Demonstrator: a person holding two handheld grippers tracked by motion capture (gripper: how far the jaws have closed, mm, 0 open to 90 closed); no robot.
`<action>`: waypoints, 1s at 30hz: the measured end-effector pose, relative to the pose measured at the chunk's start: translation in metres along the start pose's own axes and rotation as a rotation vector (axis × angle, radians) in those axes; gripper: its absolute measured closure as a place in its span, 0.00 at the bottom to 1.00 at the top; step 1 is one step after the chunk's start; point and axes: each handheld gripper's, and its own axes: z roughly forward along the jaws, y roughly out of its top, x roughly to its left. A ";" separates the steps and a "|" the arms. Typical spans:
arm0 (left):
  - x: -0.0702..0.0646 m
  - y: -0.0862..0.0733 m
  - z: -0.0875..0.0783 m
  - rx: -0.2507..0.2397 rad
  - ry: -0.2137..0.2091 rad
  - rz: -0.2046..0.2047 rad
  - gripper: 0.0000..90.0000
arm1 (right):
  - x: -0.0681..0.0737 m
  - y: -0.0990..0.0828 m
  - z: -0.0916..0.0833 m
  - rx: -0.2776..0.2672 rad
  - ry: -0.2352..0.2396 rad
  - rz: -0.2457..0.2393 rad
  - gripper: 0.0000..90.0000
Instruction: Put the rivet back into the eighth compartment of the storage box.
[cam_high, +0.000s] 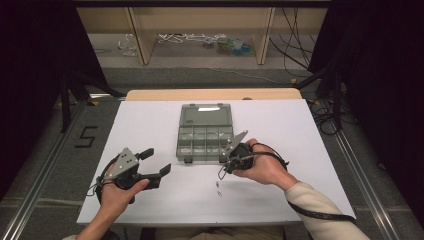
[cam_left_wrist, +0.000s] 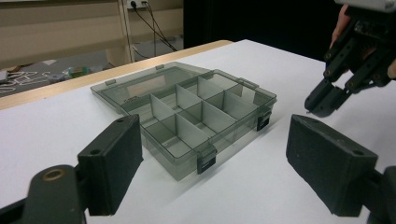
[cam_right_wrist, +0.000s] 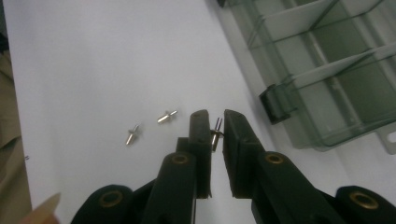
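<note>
- Overlooking, high view: open parts box on white bench; left gripper beside it, fingers wide.
- Left gripper view: box compartments bare.
- Right gripper view: right gripper fingers narrow, pinching metal pin; two loose pins alongside.

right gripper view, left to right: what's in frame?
First loose pin → second loose pin → pin held in the shut right gripper → black latch of the open compartment box.
</note>
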 end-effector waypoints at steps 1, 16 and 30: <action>0.000 0.000 0.000 0.001 -0.001 0.001 0.20 | -0.002 0.001 -0.001 -0.005 -0.003 0.002 0.92; 0.000 0.000 0.000 0.000 -0.001 0.000 0.20 | -0.036 0.021 -0.003 -0.056 -0.114 0.039 0.92; 0.000 0.000 0.000 -0.001 0.000 0.000 0.20 | -0.049 0.023 0.001 -0.083 -0.199 0.030 0.71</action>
